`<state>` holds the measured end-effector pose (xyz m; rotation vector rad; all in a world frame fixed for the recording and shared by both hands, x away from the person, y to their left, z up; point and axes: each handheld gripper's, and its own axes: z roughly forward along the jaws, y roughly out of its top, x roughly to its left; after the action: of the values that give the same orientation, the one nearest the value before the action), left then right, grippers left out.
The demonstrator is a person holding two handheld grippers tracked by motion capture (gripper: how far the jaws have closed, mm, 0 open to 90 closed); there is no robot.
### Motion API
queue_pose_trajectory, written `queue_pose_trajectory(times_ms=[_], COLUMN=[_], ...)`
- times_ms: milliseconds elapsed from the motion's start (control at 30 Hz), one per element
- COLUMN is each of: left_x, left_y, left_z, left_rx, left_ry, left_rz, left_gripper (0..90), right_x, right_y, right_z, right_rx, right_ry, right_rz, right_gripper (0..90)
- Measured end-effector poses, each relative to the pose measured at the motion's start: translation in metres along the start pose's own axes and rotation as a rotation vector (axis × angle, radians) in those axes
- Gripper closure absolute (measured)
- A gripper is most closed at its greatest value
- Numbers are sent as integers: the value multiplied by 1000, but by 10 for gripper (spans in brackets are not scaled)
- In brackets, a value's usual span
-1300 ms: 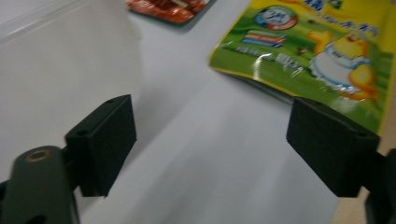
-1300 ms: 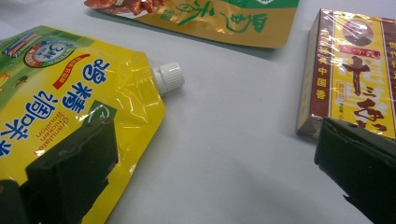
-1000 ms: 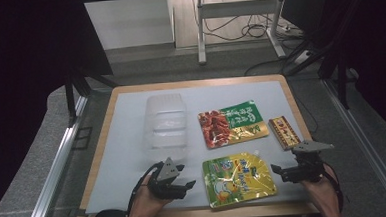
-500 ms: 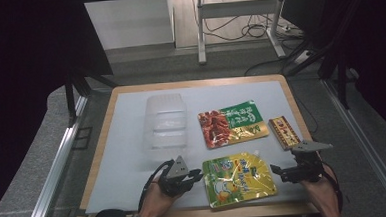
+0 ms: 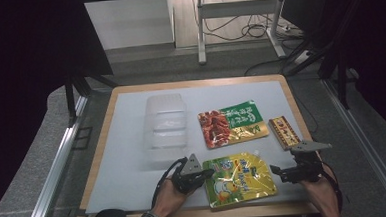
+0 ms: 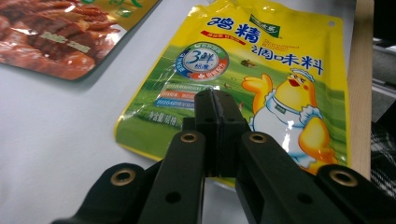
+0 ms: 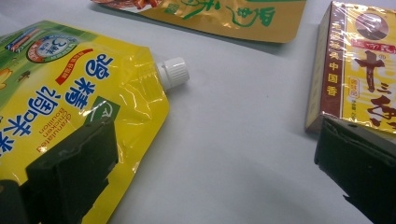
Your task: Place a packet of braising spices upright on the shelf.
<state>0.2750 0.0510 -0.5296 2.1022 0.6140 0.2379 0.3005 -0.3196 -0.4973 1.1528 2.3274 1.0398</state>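
Yellow seasoning pouch (image 5: 239, 178) lies flat at the tabletop's (image 5: 127, 142) near edge. Left hand-held gripper (image 5: 206, 174) sits at the pouch's left edge; its jaws have just been closing and now meet, nothing between them. Right hand-held gripper (image 5: 279, 173), just right of the pouch, stands wide and empty. Looks like pre-grasp: next, left must reopen and straddle the pouch edge.

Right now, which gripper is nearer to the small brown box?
Right. The right gripper sits just below the small brown box, one jaw beside it; the left gripper is across the yellow pouch, at its far edge.
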Motion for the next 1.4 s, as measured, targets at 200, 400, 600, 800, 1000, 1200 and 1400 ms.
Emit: queue_pose_trajectory(times_ms=[200,400,600,800,1000,1200,1400], left_x=[4,-3,-6,-5,-3,-5,-4], left_y=[-2,-3,-6,-8,-10,-11,-11], left_z=[8,12,11,9,7,6,6], left_rx=[10,55,61,93,106,108,107], left_ry=[-6,53,82,83,62,65,61], left_rz=[-26,9,19,24,7,3,-3], left_gripper=[899,900,900,900,900,900,900], right_x=[0,0,4,10,17,28,33], right_y=[0,0,1,2,4,5,5], right_z=[1,0,-1,1,5,10,18], right_rx=[4,5,6,23,45,68,127], right_ry=[5,5,37,77,116,183,249], right_rz=[4,4,9,4,6,19,66], right_gripper=[0,0,0,4,12,11,0])
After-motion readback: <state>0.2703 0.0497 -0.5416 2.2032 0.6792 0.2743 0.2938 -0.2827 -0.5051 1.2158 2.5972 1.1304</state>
